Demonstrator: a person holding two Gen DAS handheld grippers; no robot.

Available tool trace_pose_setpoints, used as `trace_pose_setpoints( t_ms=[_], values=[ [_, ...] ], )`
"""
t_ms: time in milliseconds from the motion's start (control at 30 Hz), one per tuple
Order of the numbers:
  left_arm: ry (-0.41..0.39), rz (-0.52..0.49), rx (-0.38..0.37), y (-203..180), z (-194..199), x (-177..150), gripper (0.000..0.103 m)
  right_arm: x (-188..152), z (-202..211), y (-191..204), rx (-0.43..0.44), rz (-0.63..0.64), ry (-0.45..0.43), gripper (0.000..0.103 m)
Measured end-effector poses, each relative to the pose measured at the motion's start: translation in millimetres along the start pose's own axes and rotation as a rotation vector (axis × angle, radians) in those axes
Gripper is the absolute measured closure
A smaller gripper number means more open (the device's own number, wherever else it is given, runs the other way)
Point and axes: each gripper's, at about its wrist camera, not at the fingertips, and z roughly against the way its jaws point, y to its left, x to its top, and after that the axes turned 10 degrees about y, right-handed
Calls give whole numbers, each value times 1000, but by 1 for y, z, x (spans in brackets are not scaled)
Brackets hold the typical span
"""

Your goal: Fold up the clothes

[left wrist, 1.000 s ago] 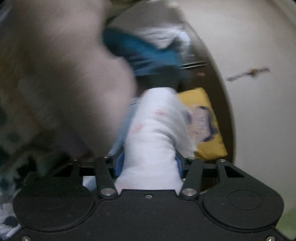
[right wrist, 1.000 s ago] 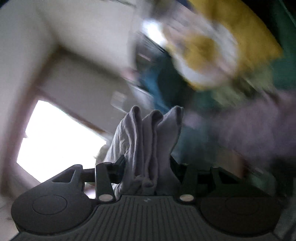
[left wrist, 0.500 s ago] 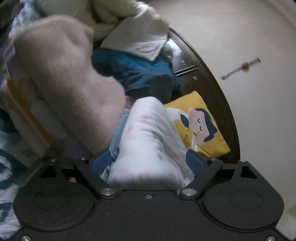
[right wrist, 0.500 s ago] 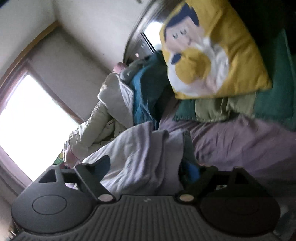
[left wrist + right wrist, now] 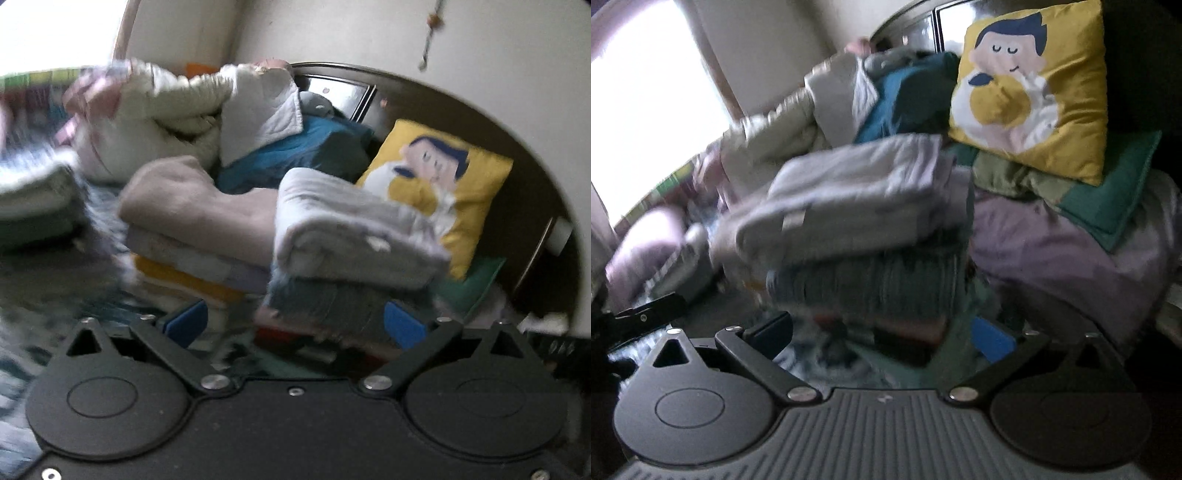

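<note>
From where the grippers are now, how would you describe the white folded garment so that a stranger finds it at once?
Look for the yellow cushion with a cartoon face. Just in front of it stands a pile of folded clothes, and the white folded garment lies on top of that pile. The beige sweater tops the neighbouring pile and is darker.

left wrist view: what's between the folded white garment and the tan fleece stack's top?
Nothing between them. The folded white garment on the grey ribbed knit butts directly against the folded tan fleece in the left wrist view; blur hides any gap.
</note>
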Motion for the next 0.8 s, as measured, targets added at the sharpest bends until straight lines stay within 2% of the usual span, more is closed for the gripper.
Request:
trace_pose_setpoints(
  t_ms=[100,300,433,500,800],
  values=[
    [-7,-92,42,-18,21,-5,0,-9,15,14,-31,39,-1,0],
    [-71,-122,66,-42,49,4,0,-13,49,36,-144,123,-59,0],
    [-78,-186,128,-63,55,7,0,-11,62,38,-176,127,-79,0],
    [-71,-191,163,-70,53,8,0,-10,67,37,-199,129,-90,0],
    [-36,-123,161,-79,46,12,0,-9,76,33,-236,131,-89,0]
  ],
)
